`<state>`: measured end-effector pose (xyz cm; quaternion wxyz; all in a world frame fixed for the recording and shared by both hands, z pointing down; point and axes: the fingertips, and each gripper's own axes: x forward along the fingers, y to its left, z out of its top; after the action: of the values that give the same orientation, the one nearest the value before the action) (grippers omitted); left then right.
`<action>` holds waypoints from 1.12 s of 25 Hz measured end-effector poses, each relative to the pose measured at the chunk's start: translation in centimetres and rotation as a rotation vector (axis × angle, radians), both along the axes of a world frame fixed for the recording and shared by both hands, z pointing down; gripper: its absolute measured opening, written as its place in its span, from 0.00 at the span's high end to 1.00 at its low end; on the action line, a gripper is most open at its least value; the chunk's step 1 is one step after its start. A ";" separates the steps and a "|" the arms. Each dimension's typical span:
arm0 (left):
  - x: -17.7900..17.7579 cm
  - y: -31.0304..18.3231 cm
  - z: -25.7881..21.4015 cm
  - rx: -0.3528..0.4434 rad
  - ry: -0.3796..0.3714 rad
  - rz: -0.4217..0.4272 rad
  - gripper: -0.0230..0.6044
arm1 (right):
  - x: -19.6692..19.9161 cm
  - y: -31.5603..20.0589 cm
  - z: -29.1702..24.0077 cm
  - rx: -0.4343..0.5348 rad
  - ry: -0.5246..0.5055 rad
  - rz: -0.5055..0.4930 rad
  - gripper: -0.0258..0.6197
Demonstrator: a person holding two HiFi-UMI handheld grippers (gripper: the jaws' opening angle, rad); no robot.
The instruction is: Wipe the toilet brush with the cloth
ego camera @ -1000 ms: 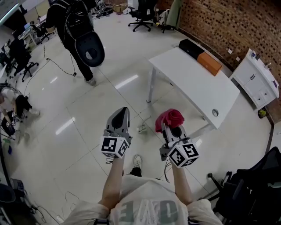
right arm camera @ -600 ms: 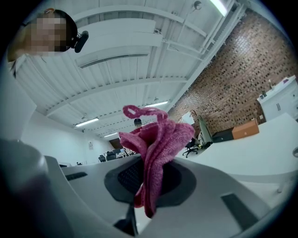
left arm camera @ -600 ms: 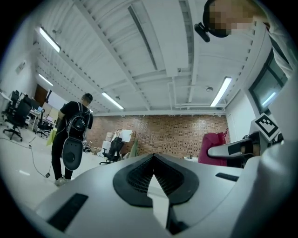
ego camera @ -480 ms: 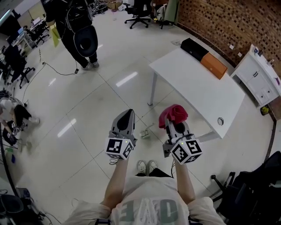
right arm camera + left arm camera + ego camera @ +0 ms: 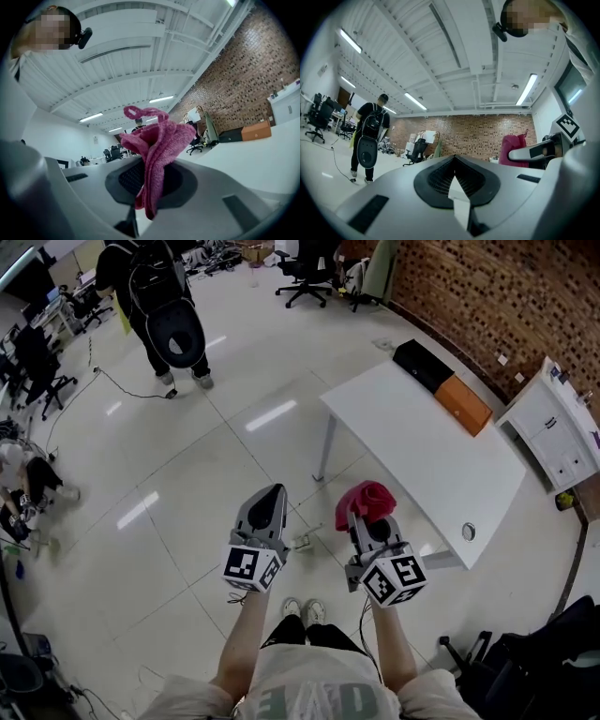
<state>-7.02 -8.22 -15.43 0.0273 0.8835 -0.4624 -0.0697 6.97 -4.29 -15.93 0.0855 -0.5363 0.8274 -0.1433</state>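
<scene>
My right gripper (image 5: 362, 514) is shut on a crumpled pink-red cloth (image 5: 367, 496), which bunches up above the jaws; in the right gripper view the cloth (image 5: 157, 139) hangs pinched between the closed jaws. My left gripper (image 5: 272, 493) is shut with nothing in it, its jaws meeting in a point (image 5: 453, 159). From the left gripper view the cloth (image 5: 513, 148) shows at the right. Both grippers are held level over the floor, side by side. No toilet brush shows in any view.
A white table (image 5: 422, 451) stands just ahead to the right, with a black box (image 5: 424, 364) and an orange box (image 5: 463, 405) at its far end. A white cabinet (image 5: 553, 423) stands by the brick wall. A person with a backpack (image 5: 164, 306) stands far left.
I have moved over the floor beside the white table, with both grippers carried along in the same pose. The cloth stays pinched in the right one. The person with the backpack has shifted.
</scene>
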 end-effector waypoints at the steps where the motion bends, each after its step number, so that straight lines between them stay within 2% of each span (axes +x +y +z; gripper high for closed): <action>1: 0.0 -0.3 1.0 0.009 -0.008 -0.001 0.96 | 0.0 -0.1 1.1 -0.002 0.016 -0.004 0.91; 4: 0.1 -1.5 6.8 0.042 -0.005 -0.006 0.96 | 0.6 -1.0 5.6 0.031 0.025 -0.002 0.91; 6: -0.1 -2.3 12.9 0.051 0.001 -0.016 0.96 | 1.2 -1.7 11.0 0.068 0.028 0.014 0.91; 10: -0.3 -4.7 28.6 0.069 -0.004 -0.005 0.96 | 3.0 -4.0 27.0 0.094 0.036 0.078 0.91; 15: -0.4 -7.8 47.7 0.133 -0.016 0.014 0.96 | 5.3 -6.5 47.7 0.114 0.019 0.137 0.91; 18: 0.0 -8.5 55.9 0.172 -0.015 0.029 0.96 | 6.4 -7.4 57.2 0.119 0.021 0.134 0.91; 21: 0.1 -8.2 61.9 0.200 -0.022 0.041 0.96 | 6.1 -8.0 64.2 0.124 0.011 0.094 0.91; 24: -0.2 -6.8 67.8 0.159 -0.006 0.043 0.96 | 4.8 -8.0 70.5 0.098 0.020 0.039 0.91; 28: 0.1 -4.0 75.8 0.062 -0.048 0.064 0.96 | 2.9 -8.6 77.9 0.045 0.069 -0.002 0.91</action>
<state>-6.91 -12.22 60.42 -0.0091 0.8996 -0.4322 -0.0621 9.83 -12.85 61.97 0.0690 -0.5382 0.8333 -0.1062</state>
